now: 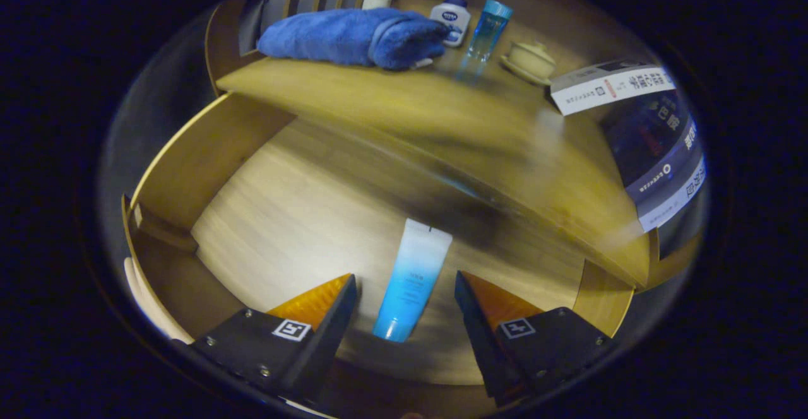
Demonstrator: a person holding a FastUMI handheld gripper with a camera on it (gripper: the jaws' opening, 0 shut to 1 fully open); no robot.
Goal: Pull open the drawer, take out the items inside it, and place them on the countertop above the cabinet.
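The gripper [406, 289] is held over the open drawer [189, 154], and its two fingers are spread wide apart. Nothing is gripped by them. A blue and white tube [410, 278] is seen lying flat on the drawer's wooden floor, right between the two fingers, with a gap left on each side, so it is not touched by either one. Its cap end is pointed back toward the gripper.

Past the fingers, the countertop [404, 100] is seen above the drawer. Far beyond the jaws, a rolled blue towel [353, 37] is laid on it. Just beside the towel, a small white bottle [451, 20] and a clear blue bottle [487, 29] are stood up. A small lidded dish [530, 60] is set a little further along.
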